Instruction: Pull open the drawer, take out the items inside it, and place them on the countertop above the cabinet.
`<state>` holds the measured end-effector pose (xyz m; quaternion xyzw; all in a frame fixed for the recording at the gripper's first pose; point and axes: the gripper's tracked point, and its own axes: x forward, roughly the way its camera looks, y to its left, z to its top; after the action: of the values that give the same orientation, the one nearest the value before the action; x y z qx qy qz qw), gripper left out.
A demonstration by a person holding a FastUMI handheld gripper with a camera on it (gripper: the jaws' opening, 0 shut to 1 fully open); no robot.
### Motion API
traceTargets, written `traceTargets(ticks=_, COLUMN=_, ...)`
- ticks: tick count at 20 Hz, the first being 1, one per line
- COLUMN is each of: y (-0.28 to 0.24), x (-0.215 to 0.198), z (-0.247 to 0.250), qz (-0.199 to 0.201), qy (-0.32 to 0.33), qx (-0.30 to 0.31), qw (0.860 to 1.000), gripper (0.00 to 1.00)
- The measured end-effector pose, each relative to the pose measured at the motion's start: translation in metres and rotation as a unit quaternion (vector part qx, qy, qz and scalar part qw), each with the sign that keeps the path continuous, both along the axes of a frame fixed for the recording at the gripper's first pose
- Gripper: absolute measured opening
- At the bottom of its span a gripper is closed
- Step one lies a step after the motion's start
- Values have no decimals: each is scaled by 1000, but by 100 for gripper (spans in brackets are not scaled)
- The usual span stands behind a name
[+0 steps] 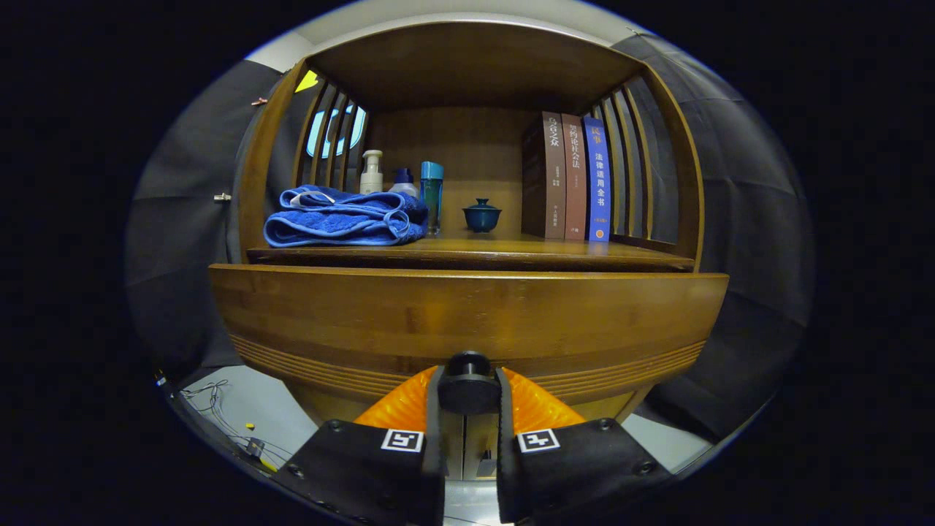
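Observation:
The wooden drawer front (pixel 467 314) fills the space just ahead of me, bulging toward the camera. Its round dark knob (pixel 468 383) sits between my two fingers, and my gripper (pixel 468 398) is shut on it. The drawer's inside is hidden behind the front panel. Above the drawer runs the wooden countertop (pixel 482 252) of the cabinet, forming the floor of an open shelf niche.
On the countertop lie a folded blue towel (pixel 345 218), a white pump bottle (pixel 372 174), a small blue-capped bottle (pixel 403 183), a teal tumbler (pixel 432 193), a dark blue lidded cup (pixel 482 215) and three upright books (pixel 573 179). Slatted wooden sides flank the niche. Cables (pixel 219 416) lie on the pale floor.

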<state>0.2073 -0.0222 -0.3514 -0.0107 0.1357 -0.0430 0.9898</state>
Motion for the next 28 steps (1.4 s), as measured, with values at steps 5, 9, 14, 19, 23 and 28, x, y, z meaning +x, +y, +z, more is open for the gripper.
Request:
traceTargets(ticks=5, y=1, x=-35, z=3, qz=-5, qy=2, qx=11, qw=1000, gripper=32)
traceTargets(ticks=9, y=2, x=-62, z=5, qz=-4, qy=2, qx=14, qw=1000, gripper=32)
traceTargets(ticks=14, y=5, x=-97, z=2, qz=-12, qy=9, qx=26, qw=1000, gripper=32)
traceTargets(ticks=19, y=8, x=-117, z=1, qz=-13, qy=10, qx=30, qw=999, gripper=32)
traceTargets(ticks=23, y=10, x=-125, z=1, qz=-11, qy=11, qx=30, qw=999, gripper=32)
traceTargets(ticks=28, y=11, x=-125, z=1, qz=-1, qy=14, qx=13, qw=1000, gripper=46)
